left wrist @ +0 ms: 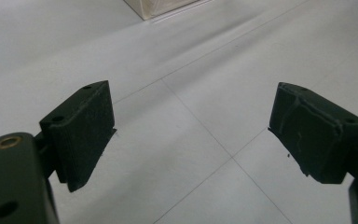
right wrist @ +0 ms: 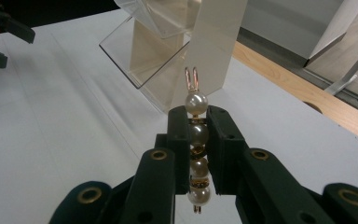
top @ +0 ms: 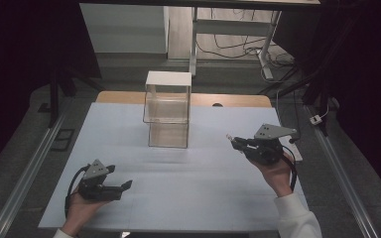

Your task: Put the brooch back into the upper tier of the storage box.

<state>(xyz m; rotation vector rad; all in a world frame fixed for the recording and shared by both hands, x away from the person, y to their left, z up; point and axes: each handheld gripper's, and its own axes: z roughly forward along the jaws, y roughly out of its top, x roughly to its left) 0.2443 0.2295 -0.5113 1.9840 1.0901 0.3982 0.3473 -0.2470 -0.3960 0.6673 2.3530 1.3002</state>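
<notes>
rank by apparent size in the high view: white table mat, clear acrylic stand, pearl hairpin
1. white table mat
2. clear acrylic stand
3. pearl hairpin, a speck at the right tongs; the left tongs are open.

Dim, dark-edged high view with a softly lit table point(top: 178, 173); the gripper views are brighter, their far backgrounds blurred.

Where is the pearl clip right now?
The pearl clip is clamped in the right tongs, raised over the table's right side, right of the clear acrylic stand.

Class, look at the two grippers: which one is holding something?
The right gripper, jaws shut on a pearl hair clip; the left gripper has its jaws wide apart with nothing between.
</notes>
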